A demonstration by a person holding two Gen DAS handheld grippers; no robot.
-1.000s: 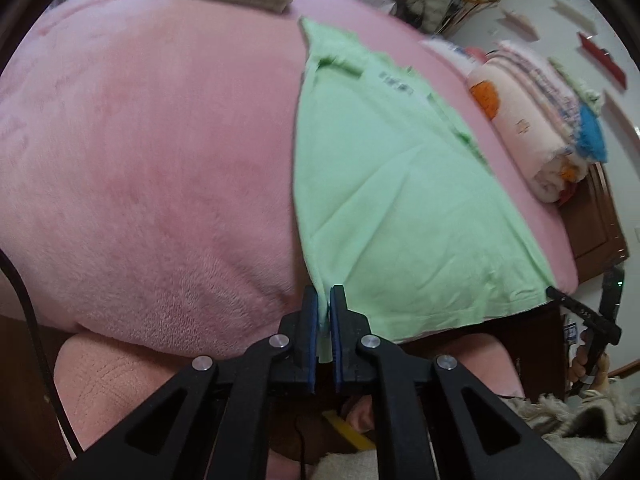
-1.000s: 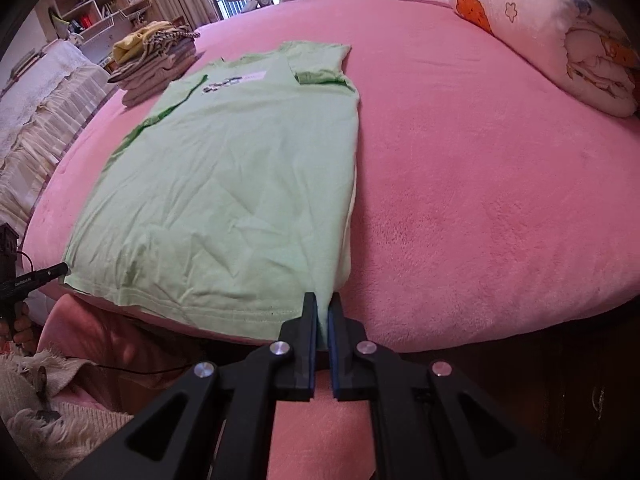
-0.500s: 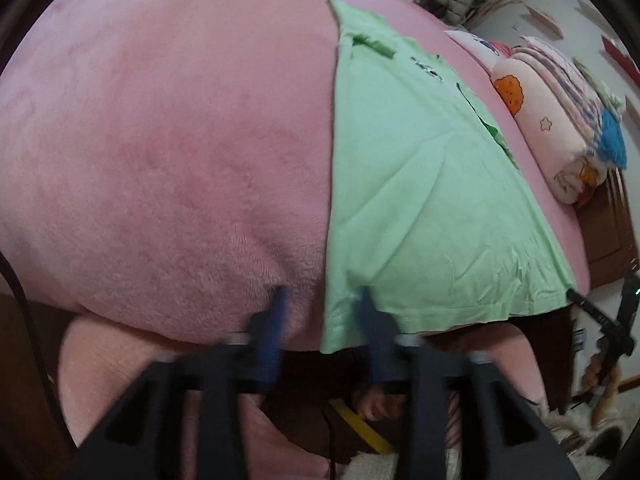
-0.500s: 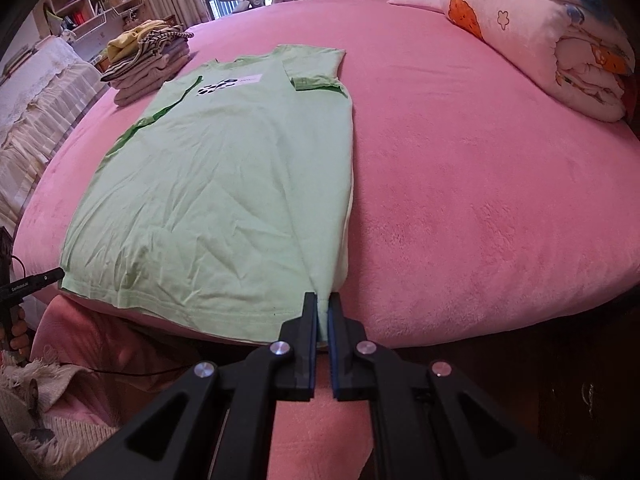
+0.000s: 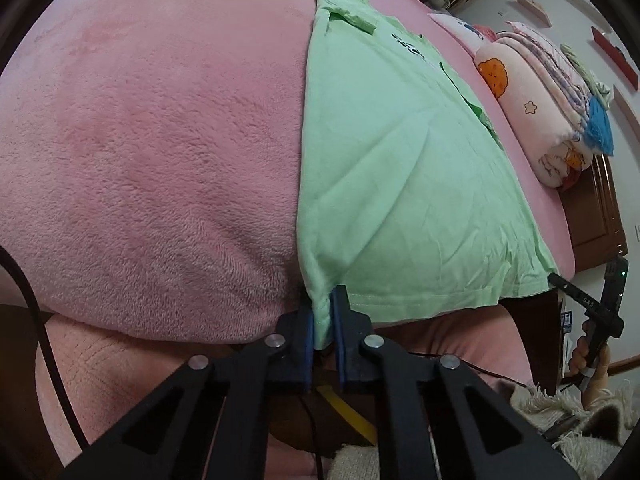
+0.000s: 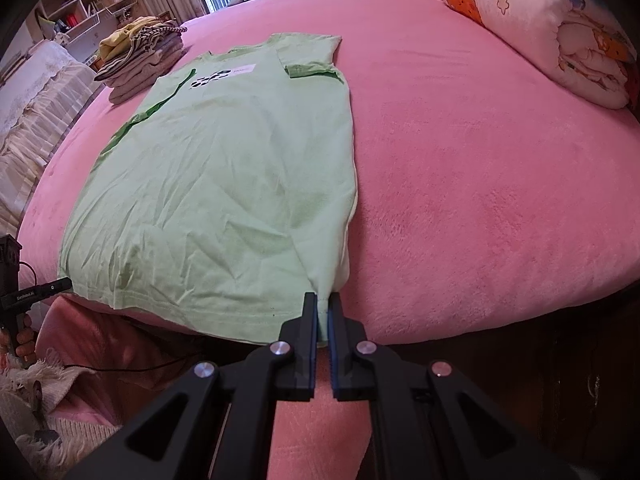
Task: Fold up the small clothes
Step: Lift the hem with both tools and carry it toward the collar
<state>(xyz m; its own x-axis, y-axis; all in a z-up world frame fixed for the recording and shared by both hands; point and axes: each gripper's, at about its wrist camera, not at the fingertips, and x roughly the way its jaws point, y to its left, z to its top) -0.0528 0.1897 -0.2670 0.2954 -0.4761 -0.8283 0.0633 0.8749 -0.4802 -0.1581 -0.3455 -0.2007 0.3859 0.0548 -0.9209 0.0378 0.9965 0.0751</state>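
A light green T-shirt (image 5: 400,168) (image 6: 224,184) lies flat on the pink bed, both sleeves folded in, its hem at the near edge. My left gripper (image 5: 323,300) is shut on the hem's left corner, with the cloth bunched between the blue pads. My right gripper (image 6: 323,304) is shut on the hem's right corner. In the right wrist view the other gripper (image 6: 36,292) shows at the far left, at the shirt's other corner. In the left wrist view the other gripper (image 5: 584,304) shows at the far right.
The pink fleece bed cover (image 6: 480,160) spreads wide on both sides of the shirt. A stack of folded clothes (image 6: 140,60) sits at the far left of the bed. A rolled quilt (image 6: 560,40) (image 5: 540,112) lies at the far right. A person's pink-clad legs (image 5: 100,368) are below the bed edge.
The left gripper let go of the hem corner, opened wide, sank a little and shut on the corner again. The right gripper kept its hold and barely moved.
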